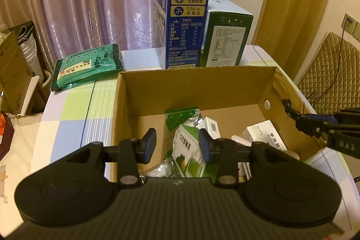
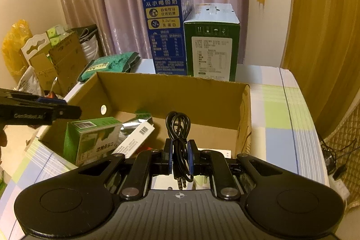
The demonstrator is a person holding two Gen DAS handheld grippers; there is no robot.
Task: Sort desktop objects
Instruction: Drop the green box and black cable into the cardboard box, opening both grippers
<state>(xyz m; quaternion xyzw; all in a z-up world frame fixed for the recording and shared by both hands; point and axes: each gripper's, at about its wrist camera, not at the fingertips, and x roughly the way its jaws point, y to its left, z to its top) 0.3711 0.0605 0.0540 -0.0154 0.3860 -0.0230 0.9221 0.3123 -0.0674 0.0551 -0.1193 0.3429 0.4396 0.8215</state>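
Note:
An open cardboard box stands on the checked tablecloth. Inside it lie a green-and-white carton, a green leaf-print foil pouch, a white barcoded box and a white medicine box. My left gripper hangs over the box's left part, open, its pads clear of the carton below. My right gripper is shut on a coiled black audio cable, held over the right part of the box; the two plugs hang behind the pads. The left gripper shows at the left edge above the carton.
Behind the box stand a tall blue milk carton and a green carton. A green bag lies at the table's far left corner. Stacked cardboard boxes sit off the table's left; a quilted chair back is at right.

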